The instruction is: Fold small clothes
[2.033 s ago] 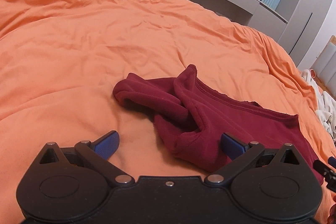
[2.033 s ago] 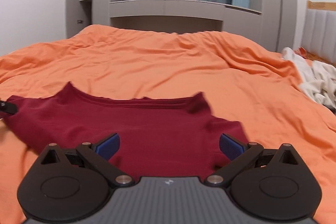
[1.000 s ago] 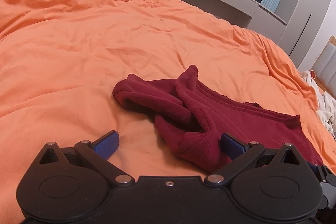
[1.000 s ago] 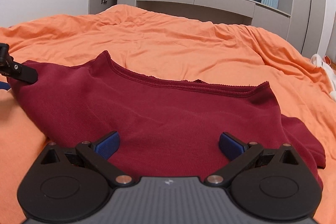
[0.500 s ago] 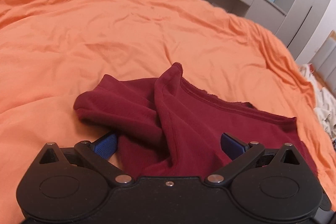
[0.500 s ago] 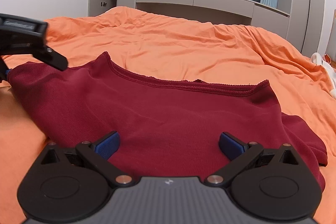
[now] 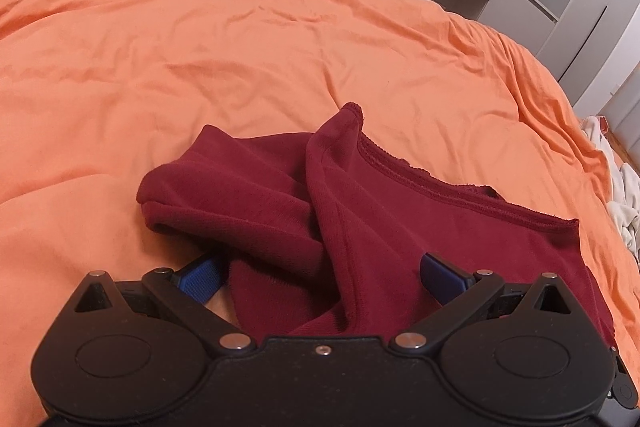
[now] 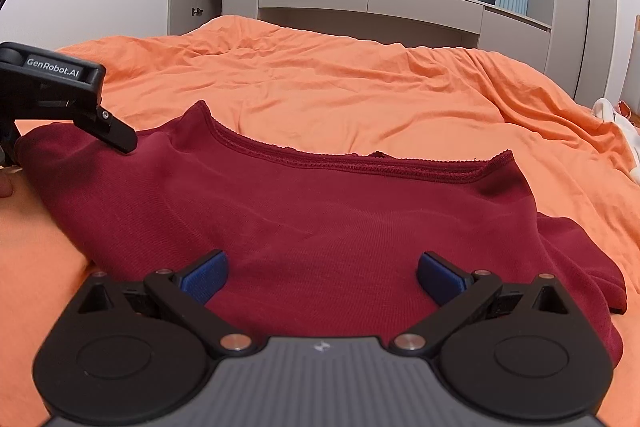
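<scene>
Folding barely begun — the dark red knit shirt (image 8: 320, 219) lies spread on the orange bed cover (image 7: 240, 39).

Its left sleeve (image 7: 224, 195) is bunched over itself; every fold remains to be made. Left tongs (image 7: 320, 273) gape wide around that crumpled sleeve; right tongs (image 8: 320, 271) gape equally wide above the shirt's body — neither grips cloth yet.

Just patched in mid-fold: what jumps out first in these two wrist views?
A dark red top lies on a rumpled orange duvet that fills most of both views; its neckline faces away, and its left side is bunched into thick folds. Both sets of tongs are open over it: the left tongs straddle the bunched part, the right tongs hover over the flatter body. White laundry sits at the far right edge.
</scene>
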### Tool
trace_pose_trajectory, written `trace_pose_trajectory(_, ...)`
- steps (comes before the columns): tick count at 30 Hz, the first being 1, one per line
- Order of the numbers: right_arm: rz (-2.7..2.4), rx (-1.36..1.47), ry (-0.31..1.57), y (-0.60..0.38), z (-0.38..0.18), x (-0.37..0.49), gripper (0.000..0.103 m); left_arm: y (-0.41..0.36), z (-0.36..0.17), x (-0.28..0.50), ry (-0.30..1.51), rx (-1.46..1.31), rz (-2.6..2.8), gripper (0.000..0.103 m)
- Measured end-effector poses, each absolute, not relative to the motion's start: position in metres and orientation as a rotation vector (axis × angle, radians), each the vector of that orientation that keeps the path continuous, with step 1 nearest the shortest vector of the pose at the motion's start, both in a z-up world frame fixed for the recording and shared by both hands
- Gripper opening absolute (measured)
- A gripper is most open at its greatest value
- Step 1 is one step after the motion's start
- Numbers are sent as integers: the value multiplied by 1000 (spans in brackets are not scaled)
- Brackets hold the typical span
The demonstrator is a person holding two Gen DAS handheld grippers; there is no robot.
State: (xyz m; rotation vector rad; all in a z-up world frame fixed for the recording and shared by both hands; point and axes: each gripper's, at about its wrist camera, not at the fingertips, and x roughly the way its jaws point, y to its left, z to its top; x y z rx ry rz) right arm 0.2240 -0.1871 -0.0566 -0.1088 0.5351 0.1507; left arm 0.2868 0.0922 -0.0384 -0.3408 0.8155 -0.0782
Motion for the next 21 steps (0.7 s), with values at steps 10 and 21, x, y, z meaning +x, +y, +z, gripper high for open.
trace_pose_trajectory(10, 152, -107, 535, -188, -57, 224, 103, 106, -40, 284, 776, -430, -14, 70)
trace_pose_trajectory(21, 168, -3, 572, -210, -27, 217, 103, 82, -9, 305, 751, -300, -56, 23)
